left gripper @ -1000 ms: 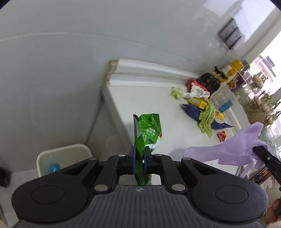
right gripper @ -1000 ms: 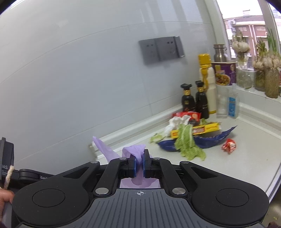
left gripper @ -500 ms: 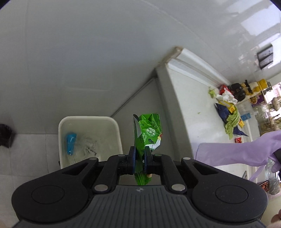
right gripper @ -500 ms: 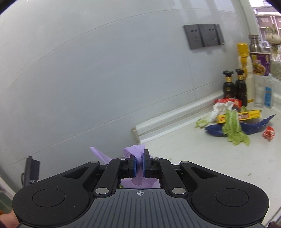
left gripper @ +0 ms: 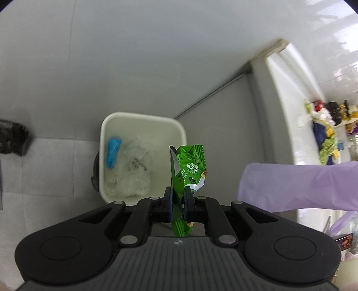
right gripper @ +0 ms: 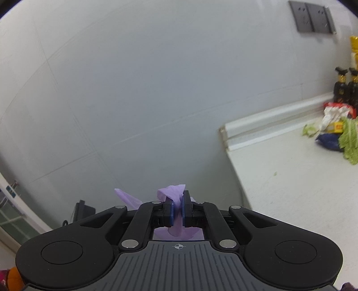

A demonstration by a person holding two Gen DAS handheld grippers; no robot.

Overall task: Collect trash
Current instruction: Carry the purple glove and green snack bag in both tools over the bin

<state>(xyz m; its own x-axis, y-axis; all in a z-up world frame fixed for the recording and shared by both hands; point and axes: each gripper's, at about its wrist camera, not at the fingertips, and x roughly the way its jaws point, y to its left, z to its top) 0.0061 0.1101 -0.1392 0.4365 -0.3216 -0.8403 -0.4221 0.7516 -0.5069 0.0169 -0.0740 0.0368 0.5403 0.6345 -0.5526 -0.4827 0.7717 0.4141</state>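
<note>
Left wrist view: left hand-held gripper (left gripper: pixel 178 202) clamped on a green snack wrapper (left gripper: pixel 189 172), pads pressed against its lower part, serrated top edge standing upright above the fingers, a short tail hanging below them. Beyond and below, a white bin (left gripper: pixel 143 120) on the tiled floor (left gripper: pixel 49 170), set against the grey side panel under the surface (left gripper: pixel 288 107). Inside the bin, a blue item (left gripper: pixel 113 152) near the left wall and crumpled clear plastic (left gripper: pixel 132 172) over the bottom. Wrapper seen in front of the bin's right rim, above the opening's right edge. A black bag (left gripper: pixel 13 138) on the floor at the far left. From the right edge, a purple glove (left gripper: pixel 299 185) stretching in, hanging level with the wrapper and well apart from it. At the far end of the surface, a blurred heap of remaining trash (left gripper: pixel 324 143): dark blue packaging, green leaves, white and red bits. Right wrist view: right hand-held gripper (right gripper: pixel 177 211) closed on the purple glove (right gripper: pixel 173 193), bunched fabric poking up between the blue pads and more of it spilling below and to the left. Behind, a plain grey wall (right gripper: pixel 134 89) with a dark socket plate (right gripper: pixel 312 16) near the top right corner. On the right, the near left corner of the surface (right gripper: pixel 290 190), with lettuce leaves (right gripper: pixel 350 141), a blue bag (right gripper: pixel 329 140), a yellow box (right gripper: pixel 335 126) and white paper (right gripper: pixel 331 114) heaped by the back edge, two dark bottles (right gripper: pixel 346 87) standing behind them.
</note>
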